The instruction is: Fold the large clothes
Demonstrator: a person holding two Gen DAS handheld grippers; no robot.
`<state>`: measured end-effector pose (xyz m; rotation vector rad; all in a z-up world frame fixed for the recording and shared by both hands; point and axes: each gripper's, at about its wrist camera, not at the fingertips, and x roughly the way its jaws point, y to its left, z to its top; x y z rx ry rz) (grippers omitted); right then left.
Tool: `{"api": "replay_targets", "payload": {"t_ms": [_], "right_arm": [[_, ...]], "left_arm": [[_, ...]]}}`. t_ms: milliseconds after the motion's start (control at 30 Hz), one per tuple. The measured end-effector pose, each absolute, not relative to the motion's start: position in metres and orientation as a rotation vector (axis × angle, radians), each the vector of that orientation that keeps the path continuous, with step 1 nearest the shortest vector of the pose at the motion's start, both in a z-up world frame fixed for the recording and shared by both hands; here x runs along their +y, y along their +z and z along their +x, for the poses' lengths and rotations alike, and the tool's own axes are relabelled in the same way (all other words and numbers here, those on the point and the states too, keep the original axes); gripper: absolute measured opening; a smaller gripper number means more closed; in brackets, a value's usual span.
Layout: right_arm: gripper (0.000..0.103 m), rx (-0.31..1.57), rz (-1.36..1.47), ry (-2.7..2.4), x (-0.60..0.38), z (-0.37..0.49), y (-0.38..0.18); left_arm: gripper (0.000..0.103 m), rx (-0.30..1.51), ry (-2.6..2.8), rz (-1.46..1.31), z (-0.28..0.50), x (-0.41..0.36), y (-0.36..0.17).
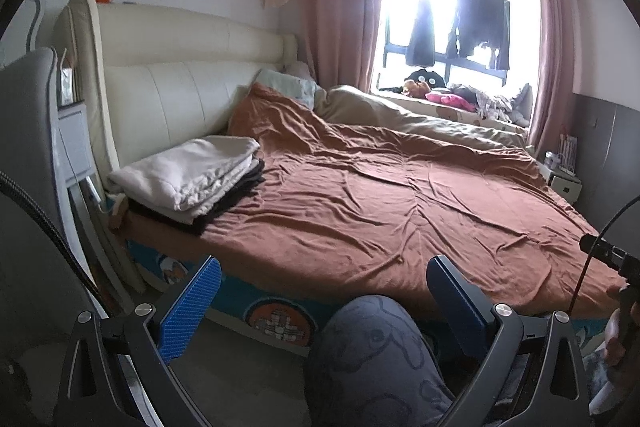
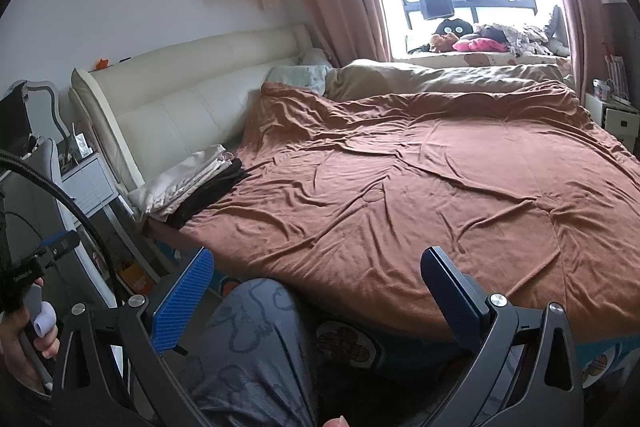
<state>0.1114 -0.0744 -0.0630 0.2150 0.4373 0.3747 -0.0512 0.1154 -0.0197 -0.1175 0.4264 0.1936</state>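
Tongs first: my left gripper (image 1: 324, 291) hangs low in front of the bed with its blue ribbed pads spread wide, and nothing lies between them. My right gripper (image 2: 318, 287) is the same, fingers far apart and empty, held beside the left one near the bed's edge. Just beyond both sets of fingers is my own knee in grey patterned trousers (image 1: 372, 355), and past that the side of the mattress with its printed cartoon cover (image 1: 276, 319).

Further out, the rumpled rust-brown bedspread (image 2: 420, 187) covers most of the bed, and no loose garment lies spread on it. At the head end, close to the cream padded headboard (image 1: 180, 87), sits a stack of folded clothes (image 1: 192, 179): a pale cream piece on top of a dark one, edges roughly squared. A beige duvet (image 2: 420, 75) is bunched along the far side under the window.

I judge the folding so far as done and stacked, since that pile is neat and I hold nothing. Whether more remains I cannot tell for sure; a heap of mixed fabrics lies on the windowsill (image 2: 500, 39) and dark garments hang on the window (image 1: 476, 23), but neither is within my reach now.
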Motion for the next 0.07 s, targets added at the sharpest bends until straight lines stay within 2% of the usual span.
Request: {"api": "replay_targets", "payload": {"t_ms": [67], "right_arm": [[0.103, 0.438, 0.212, 0.373, -0.075, 0.1107, -0.0631]], "left_arm": [[0.103, 0.422, 0.193, -0.108, -0.0514, 0.1156, -0.0176]]}}
